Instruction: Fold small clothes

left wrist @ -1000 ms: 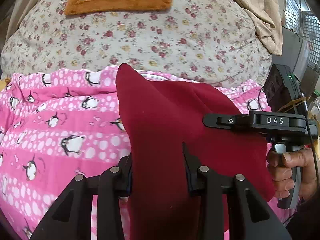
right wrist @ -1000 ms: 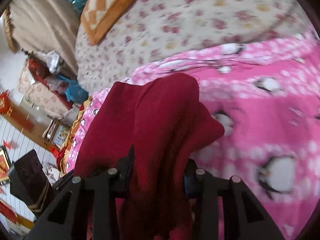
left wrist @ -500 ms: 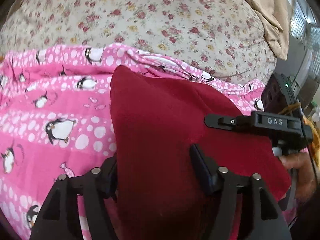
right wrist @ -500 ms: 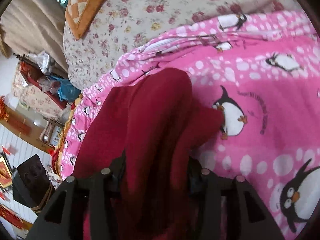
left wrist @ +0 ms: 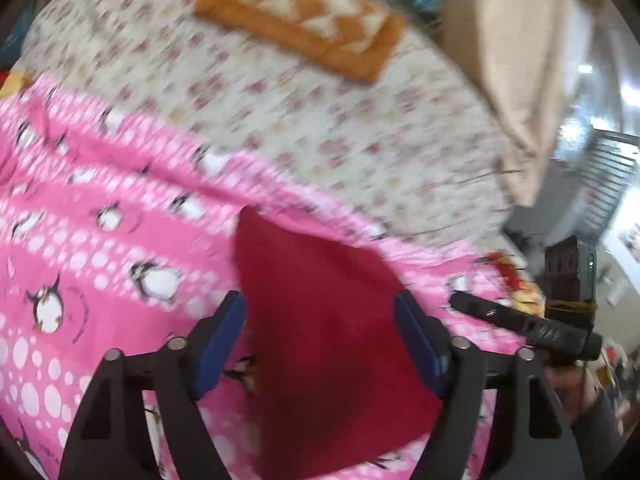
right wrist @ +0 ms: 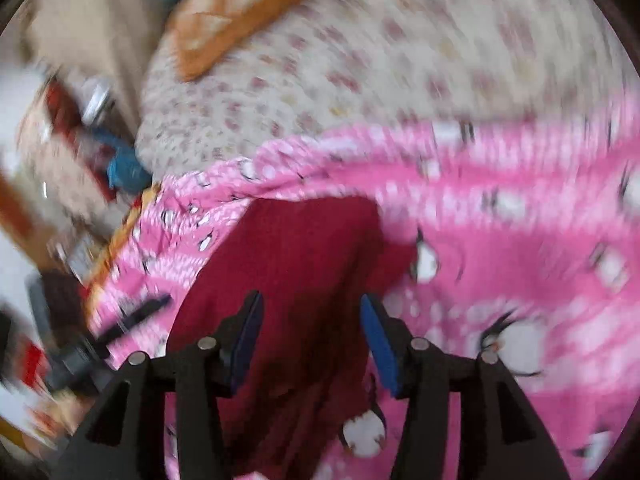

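A dark red garment (left wrist: 320,332) lies folded on the pink penguin blanket (left wrist: 100,248). My left gripper (left wrist: 320,344) is open above it, its blue pads (left wrist: 218,344) apart on either side of the cloth. In the right wrist view the same red garment (right wrist: 296,272) lies on the blanket (right wrist: 520,248), and my right gripper (right wrist: 310,340) is open over it with blue pads (right wrist: 380,346) spread. The right gripper body also shows at the right of the left wrist view (left wrist: 528,326). Both views are motion-blurred.
A floral quilt (left wrist: 280,92) covers the bed behind the blanket, with an orange checked cushion (left wrist: 304,12) on it. A beige curtain (left wrist: 508,60) hangs at the right. Cluttered furniture (right wrist: 68,152) stands beside the bed edge.
Both grippers have opened and let go of the red garment, which now lies on the blanket. Both have pulled back and up, so more of the quilt and cushion shows.
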### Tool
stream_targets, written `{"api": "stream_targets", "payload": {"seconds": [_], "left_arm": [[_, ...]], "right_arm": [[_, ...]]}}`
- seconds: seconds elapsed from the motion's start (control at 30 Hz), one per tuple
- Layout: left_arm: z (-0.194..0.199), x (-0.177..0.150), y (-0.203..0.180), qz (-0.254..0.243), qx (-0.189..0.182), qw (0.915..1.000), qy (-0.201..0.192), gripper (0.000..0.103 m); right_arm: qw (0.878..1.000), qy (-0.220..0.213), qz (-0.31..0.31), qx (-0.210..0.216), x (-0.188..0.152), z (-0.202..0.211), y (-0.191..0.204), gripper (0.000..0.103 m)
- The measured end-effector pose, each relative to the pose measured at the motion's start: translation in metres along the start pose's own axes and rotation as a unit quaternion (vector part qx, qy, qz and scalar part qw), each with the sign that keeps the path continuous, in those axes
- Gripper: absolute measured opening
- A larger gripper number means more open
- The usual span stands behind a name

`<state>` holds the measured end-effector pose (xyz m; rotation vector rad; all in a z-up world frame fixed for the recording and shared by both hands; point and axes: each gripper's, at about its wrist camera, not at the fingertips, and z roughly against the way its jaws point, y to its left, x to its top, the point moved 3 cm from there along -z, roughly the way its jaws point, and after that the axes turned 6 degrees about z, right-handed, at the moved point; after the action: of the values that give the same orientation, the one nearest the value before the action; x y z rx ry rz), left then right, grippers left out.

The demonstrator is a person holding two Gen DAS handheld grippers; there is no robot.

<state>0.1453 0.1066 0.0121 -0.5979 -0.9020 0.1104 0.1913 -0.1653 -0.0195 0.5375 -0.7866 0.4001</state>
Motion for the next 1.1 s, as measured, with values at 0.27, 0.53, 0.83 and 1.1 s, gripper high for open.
{"api": "stream_targets", "payload": {"seconds": [0.27,0.53,0.83,1.1], "left_arm": [[-0.024,-0.053,0.001,-0.036,0.071,0.9926,0.091,0.0],[-0.024,-0.036,-0.004,0.004,0.05,0.994,0.097,0.0],[-0.087,0.061,-0.014,0.003,0.127,0.9909,0.044,0.0],[-0.179,0.055,0.037,0.046,0.201,0.9705,0.125,0.0]], "right_arm": [[0.976,0.096,0.185,-0.066,-0.03,-0.028,0.063,0.004],[0.977,0.132,0.153,-0.068,-0.048,-0.038,0.039,0.0],[0.986,0.006,0.086,-0.141,0.033,-0.026,0.034,0.018],[0.983,0.1,0.07,-0.14,0.028,-0.117,0.0,0.018]]}}
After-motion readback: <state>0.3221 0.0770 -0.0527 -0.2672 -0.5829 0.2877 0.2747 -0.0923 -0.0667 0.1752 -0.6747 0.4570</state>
